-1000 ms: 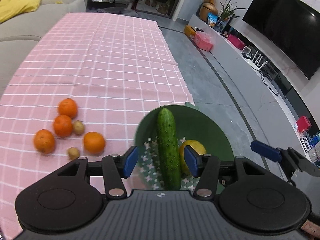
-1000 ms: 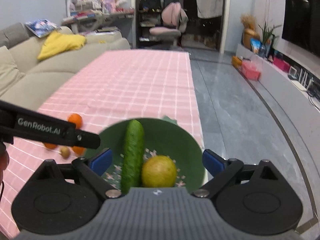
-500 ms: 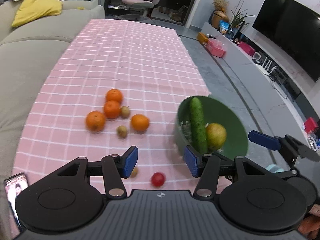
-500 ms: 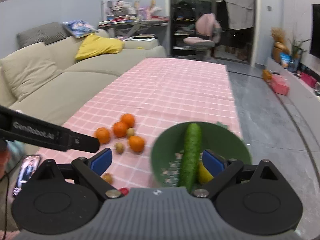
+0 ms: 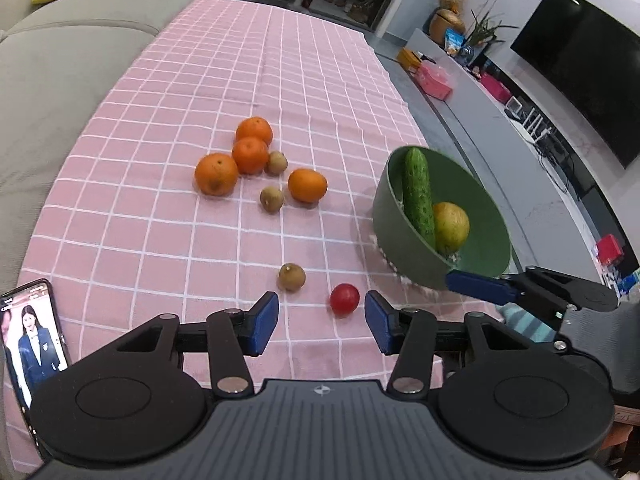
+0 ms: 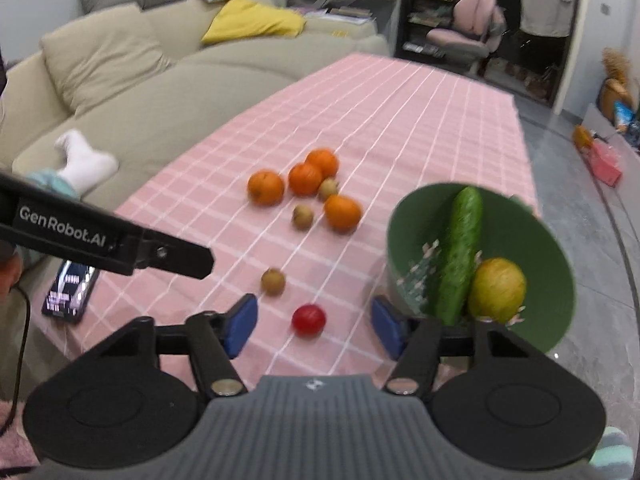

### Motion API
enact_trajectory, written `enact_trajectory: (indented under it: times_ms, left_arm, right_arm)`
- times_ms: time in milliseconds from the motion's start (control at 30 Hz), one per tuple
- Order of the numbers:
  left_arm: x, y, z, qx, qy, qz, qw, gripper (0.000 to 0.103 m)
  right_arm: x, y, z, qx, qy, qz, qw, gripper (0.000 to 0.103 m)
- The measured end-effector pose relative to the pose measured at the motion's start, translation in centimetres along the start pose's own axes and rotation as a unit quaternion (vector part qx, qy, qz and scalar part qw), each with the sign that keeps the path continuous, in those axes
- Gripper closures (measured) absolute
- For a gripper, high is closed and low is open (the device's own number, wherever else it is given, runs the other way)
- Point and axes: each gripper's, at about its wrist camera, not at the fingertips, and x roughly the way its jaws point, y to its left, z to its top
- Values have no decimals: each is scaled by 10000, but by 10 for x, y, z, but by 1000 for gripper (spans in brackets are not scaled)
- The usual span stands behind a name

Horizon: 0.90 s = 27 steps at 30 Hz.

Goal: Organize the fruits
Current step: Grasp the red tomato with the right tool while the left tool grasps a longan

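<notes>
My left tool (image 5: 322, 322) hangs low over the near edge of the table (image 5: 224, 80) with its blue pads wide apart and nothing between them. My right tool (image 6: 314, 326) is also wide open and holds nothing; in the left view one of its fingers (image 5: 478, 285) appears to touch the near rim of the green bowl (image 5: 486, 240), but I cannot tell if it grips there. I take this bowl as the landmark. It stands at the right edge of the table, and inside it a cucumber (image 5: 418, 196) lies beside a yellow-green round fruit (image 5: 451, 222). Left of the bowl and closest to me is a small red tomato (image 5: 344, 299), and just left of it, a little farther, a small brown fruit (image 5: 292, 277). Farther left of the bowl four oranges lie in a loose group: one (image 5: 307, 185) nearest to the bowl, one (image 5: 216, 174) most to the left, and two (image 5: 250, 155) (image 5: 254, 131) touching behind. Two more brown fruits (image 5: 272, 199) (image 5: 277, 162) lie among them. Far left of the bowl, at the near table corner, a phone (image 5: 34, 340) shows a lit screen. Beyond the table stands a beige sofa (image 6: 132, 92) with a yellow cushion (image 6: 252, 20).
</notes>
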Motion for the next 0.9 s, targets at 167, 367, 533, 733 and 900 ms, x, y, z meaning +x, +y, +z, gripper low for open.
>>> enact_trajectory:
  times_ms: [167, 367, 533, 733, 900]
  left_arm:
    - [20, 6, -6, 16, 128, 44, 9999, 57]
    - [40, 10, -3, 84, 212, 150, 9996, 58]
    - [52, 17, -2, 68, 164, 44, 9998, 61]
    - [68, 21, -1, -31, 202, -19, 9998, 62]
    - [81, 20, 1, 38, 240, 8, 9997, 64]
  right_arm:
    - [25, 5, -3, -113, 324, 88, 9994, 55]
    - [50, 3, -4, -90, 481, 177, 9986, 55]
    - [63, 2, -5, -77, 541, 285, 9981, 55]
    - [78, -1, -6, -72, 611, 244, 9978, 62]
    - [90, -2, -8, -135, 683, 179, 9974, 68]
